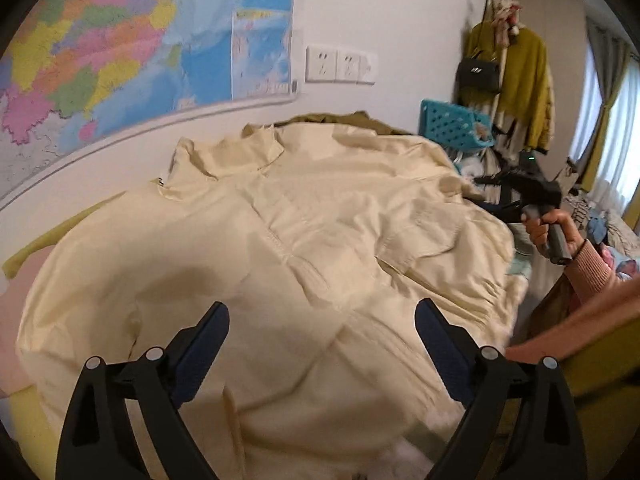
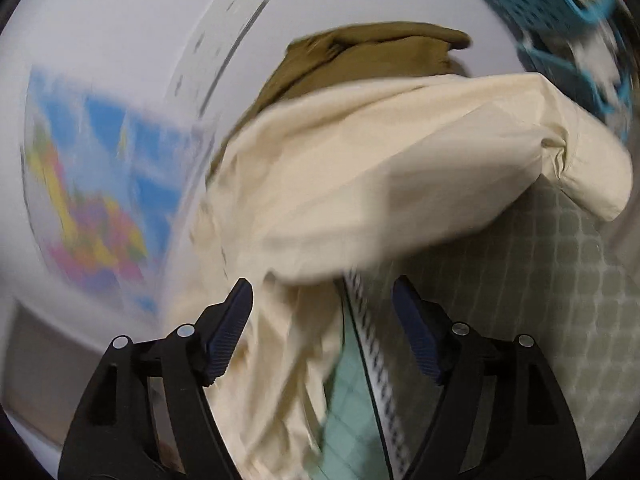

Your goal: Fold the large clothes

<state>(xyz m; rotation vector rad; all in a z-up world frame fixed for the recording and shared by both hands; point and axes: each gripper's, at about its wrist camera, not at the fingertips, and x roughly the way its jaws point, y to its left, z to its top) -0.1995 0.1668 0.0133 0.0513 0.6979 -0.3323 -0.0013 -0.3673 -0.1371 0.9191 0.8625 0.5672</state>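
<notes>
My left tool (image 1: 322, 322) hovers spread over the cream jacket (image 1: 280, 240); my right tool (image 2: 322, 300) is spread too, empty, beside its sleeve (image 2: 440, 168).

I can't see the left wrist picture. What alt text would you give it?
A large cream jacket lies spread across a bed, with the open left claw hovering just above its lower part, holding nothing. At the right edge a hand holds the right claw beside the jacket; a colourful wall map hangs behind.
</notes>
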